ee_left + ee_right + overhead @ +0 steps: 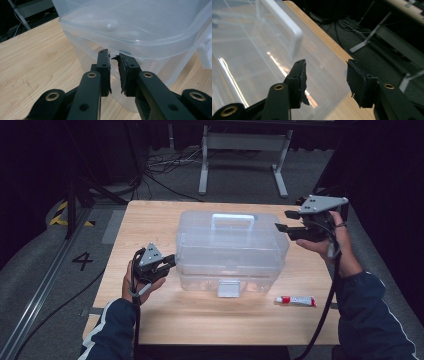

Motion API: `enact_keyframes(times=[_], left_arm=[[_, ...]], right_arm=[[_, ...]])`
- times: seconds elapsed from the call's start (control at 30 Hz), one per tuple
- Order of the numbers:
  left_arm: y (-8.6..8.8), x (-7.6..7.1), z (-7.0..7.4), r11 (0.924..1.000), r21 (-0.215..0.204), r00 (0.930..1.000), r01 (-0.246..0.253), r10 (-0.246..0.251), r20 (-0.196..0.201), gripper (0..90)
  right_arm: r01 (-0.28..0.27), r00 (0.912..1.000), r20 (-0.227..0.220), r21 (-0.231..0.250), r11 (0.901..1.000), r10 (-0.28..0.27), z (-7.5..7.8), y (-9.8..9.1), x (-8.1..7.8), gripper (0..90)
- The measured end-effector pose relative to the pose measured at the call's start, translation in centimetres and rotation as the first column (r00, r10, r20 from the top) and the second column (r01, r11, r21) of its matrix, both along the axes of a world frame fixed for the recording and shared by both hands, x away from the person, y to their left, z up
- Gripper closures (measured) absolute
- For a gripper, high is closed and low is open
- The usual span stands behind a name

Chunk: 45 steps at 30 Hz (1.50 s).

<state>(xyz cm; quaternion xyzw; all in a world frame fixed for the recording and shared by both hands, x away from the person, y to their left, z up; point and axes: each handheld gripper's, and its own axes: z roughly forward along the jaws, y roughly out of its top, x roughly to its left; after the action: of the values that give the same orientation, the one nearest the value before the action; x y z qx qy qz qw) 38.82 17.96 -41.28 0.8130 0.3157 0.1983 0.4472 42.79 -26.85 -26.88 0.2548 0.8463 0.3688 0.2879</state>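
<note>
Left gripper (pixel 167 262), jaws nearly together, steadies the clear box (pixel 232 251) ahead; right gripper (pixel 282 221), jaws apart and empty, hovers beside its lid.

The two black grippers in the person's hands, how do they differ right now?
The left gripper sits low at the clear plastic box's left side, jaws almost together; the right gripper is held higher, beside the box's far right corner, above the table. The right gripper's jaws stand wide apart with nothing between them, while the left gripper's leave a narrow slit. Both are black, carry a grey three-cornered plate and point toward the box.
</note>
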Motion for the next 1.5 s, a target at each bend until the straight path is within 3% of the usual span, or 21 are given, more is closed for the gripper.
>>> enact_keyframes(times=[0.07, 0.17, 0.23, 0.37, 0.43, 0.47, 0.57, 0.6, 0.73, 0.87, 1.17, 1.43, 1.5], left_arm=[[-0.1, 0.1, 0.0, 1.0, 0.005, 1.0, -0.006, 0.006, 0.003, 79.7], [-0.1, 0.3, 0.0, 0.9999, 0.01, 1.0, -0.008, 0.008, 0.002, 79.7], [-0.1, 0.5, -0.1, 0.9999, 0.006, 0.9999, -0.011, 0.011, -0.001, 79.7], [0.0, 0.8, -0.1, 0.9998, 0.005, 0.9998, -0.018, 0.018, 0.003, 79.5], [0.1, 1.1, -0.1, 0.9997, 0.002, 0.9997, -0.022, 0.022, 0.002, 79.4], [0.1, 1.1, 0.0, 0.9996, 0.003, 0.9996, -0.027, 0.027, 0.0, 79.4], [0.2, 1.3, -0.1, 0.9992, -0.001, 0.9991, -0.041, 0.041, -0.002, 79.4], [0.2, 1.3, -0.1, 0.9992, -0.001, 0.9991, -0.041, 0.041, -0.002, 79.5], [0.1, 1.4, -0.1, 0.999, 0.01, 0.999, -0.044, 0.044, 0.006, 79.4], [0.1, 1.7, -0.1, 0.9988, 0.012, 0.9989, -0.047, 0.047, 0.01, 79.4], [0.1, 1.8, -0.1, 0.9991, 0.018, 0.9993, -0.038, 0.038, 0.005, 79.2], [0.1, 1.8, 0.1, 0.9992, 0.018, 0.9993, -0.036, 0.036, 0.014, 77.8], [0.1, 1.8, 0.2, 0.9987, 0.044, 0.9994, -0.027, 0.026, 0.023, 75.8]], right_arm=[[-0.001, 0.9999, 0.012, 0.0, 1.0, 0.001, -0.1, -0.6, -0.2, 48.7], [0.026, 0.9996, 0.006, 0.041, 0.9988, -0.026, -1.1, -3.0, -0.8, 47.1], [0.046, 0.9988, 0.017, 0.038, 0.9982, -0.047, -1.9, -4.1, -1.2, 46.5], [0.053, 0.9986, 0.001, 0.086, 0.9949, -0.053, -4.1, -6.1, -2.4, 44.7], [0.065, 0.9979, -0.006, 0.077, 0.9949, -0.065, -4.6, -6.2, -2.6, 44.3], [0.078, 0.9969, -0.006, 0.045, 0.9959, -0.078, -5.3, -6.2, -3.0, 43.6], [0.051, 0.9986, -0.014, 0.029, 0.9982, -0.051, -7.2, -6.1, -4.0, 42.9], [0.051, 0.9986, -0.014, 0.029, 0.9982, -0.051, -7.2, -6.1, -4.0, 42.9], [0.076, 0.997, -0.012, -0.06, 0.9953, -0.077, -8.4, -5.4, -4.5, 42.8], [0.026, 0.9991, -0.034, -0.03, 0.9992, -0.027, -9.2, -5.3, -4.5, 42.7], [-0.026, 0.9969, -0.075, -0.034, 0.9991, 0.023, -11.1, -4.3, -4.0, 41.4], [-0.042, 0.9987, -0.028, 0.022, 0.9989, 0.043, -11.6, -4.3, -3.9, 41.2], [-0.044, 0.9988, -0.019, 0.034, 0.9985, 0.044, -11.7, -4.3, -3.9, 41.4]])
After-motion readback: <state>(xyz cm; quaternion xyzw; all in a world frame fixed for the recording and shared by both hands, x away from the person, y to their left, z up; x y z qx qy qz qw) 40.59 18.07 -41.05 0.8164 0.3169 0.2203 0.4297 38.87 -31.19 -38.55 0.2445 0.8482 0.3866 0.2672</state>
